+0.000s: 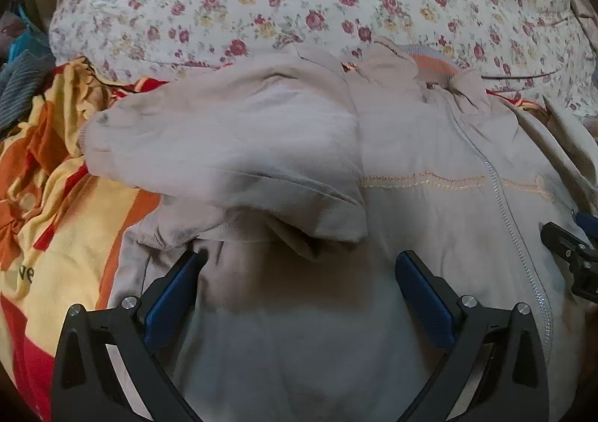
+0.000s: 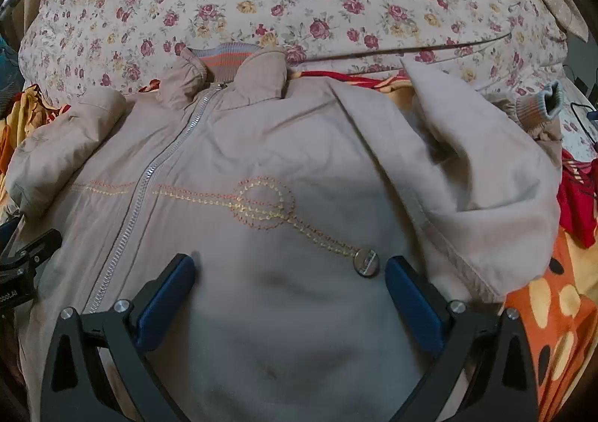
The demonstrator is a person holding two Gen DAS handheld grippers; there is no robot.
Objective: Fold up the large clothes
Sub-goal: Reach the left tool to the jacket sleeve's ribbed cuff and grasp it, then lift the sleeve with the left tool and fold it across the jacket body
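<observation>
The beige jacket lies zipped, front up, on the bed, its sleeves only loosely turned in, and both the left gripper and right gripper hover over it wide and empty, so I think next comes grasping a sleeve.

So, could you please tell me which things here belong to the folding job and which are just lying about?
For the job:
beige jacket
left gripper
right gripper

Lying about:
floral quilt
orange and yellow blanket
</observation>
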